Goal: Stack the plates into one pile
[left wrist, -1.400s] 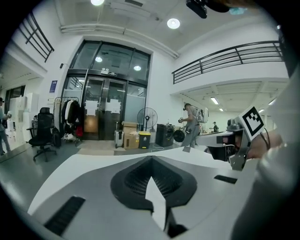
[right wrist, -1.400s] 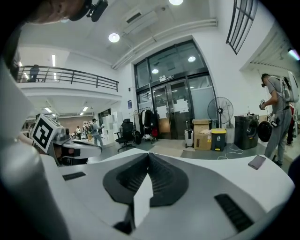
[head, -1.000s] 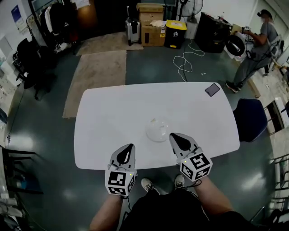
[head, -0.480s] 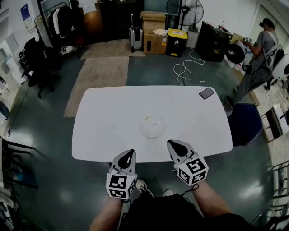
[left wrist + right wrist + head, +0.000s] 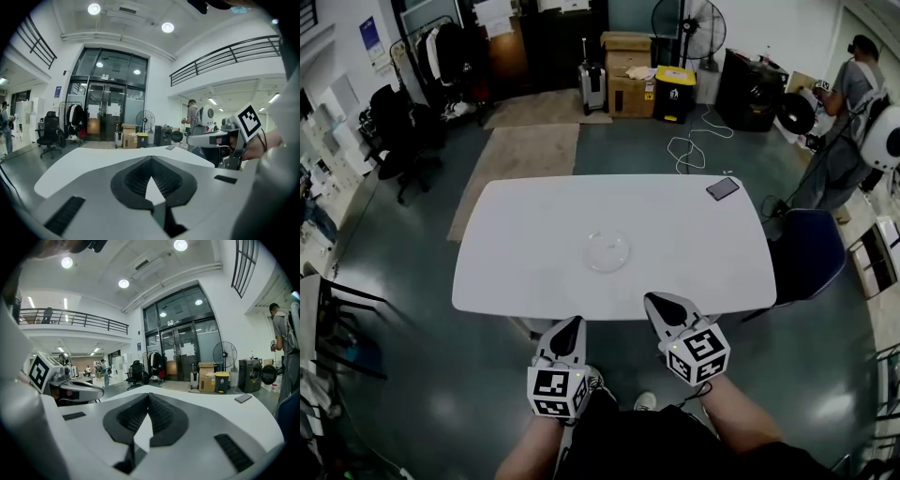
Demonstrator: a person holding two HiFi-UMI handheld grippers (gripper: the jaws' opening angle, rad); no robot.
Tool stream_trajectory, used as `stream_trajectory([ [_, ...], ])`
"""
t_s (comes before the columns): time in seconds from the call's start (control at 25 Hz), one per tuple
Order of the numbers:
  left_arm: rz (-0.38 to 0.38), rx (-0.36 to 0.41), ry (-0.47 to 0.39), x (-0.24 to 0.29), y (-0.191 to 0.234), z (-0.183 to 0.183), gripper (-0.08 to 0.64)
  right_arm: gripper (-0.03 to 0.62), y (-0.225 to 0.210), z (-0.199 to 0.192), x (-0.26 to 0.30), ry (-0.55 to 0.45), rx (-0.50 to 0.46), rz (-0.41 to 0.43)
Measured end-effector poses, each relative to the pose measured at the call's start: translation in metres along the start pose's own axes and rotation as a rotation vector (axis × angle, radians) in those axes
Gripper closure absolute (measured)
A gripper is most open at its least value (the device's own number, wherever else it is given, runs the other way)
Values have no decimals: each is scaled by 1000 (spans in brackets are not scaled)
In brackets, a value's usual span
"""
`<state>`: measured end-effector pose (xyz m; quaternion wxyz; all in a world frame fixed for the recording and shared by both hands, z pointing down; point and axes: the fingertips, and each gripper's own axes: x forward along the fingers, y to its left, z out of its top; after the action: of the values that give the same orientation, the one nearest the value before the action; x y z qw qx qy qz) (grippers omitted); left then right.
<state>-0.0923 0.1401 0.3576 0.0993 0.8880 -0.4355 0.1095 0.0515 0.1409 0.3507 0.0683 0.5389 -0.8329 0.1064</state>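
Your left gripper (image 5: 571, 325) and right gripper (image 5: 653, 302) both hang just off the near edge of the white table (image 5: 525, 225), each with its jaws closed together on nothing, as both gripper views confirm; the plates (image 5: 607, 251) sit near the middle of the table, well apart from either gripper, and they read as one clear, glassy disc, so you cannot tell from here how many lie there or whether they are already piled; judge them stiff, smooth and likely slippery, fragile if knocked, and light enough for one gripper; take hold at the rim, one jaw above and one below, since the flat middle offers no purchase; nothing seems to lie in them, though the glass is too faint to be sure; a dark phone (image 5: 722, 188) rests at the far right corner, clear of your path; beyond the table a yellow-lidded bin (image 5: 678, 82) stands shut, its contents hidden, beside stacked cardboard boxes (image 5: 627, 67), apparently closed
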Motion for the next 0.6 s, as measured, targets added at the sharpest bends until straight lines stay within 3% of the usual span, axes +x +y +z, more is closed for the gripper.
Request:
stream_trajectory([
  [0.32,10,-46,1,-6,-24,-7,543,575,-9,-9,-21,-11,21,13],
  [0.6,27,-28,15,-10,-30,-12,543,575,-7,-17,-24,-7,42,30],
])
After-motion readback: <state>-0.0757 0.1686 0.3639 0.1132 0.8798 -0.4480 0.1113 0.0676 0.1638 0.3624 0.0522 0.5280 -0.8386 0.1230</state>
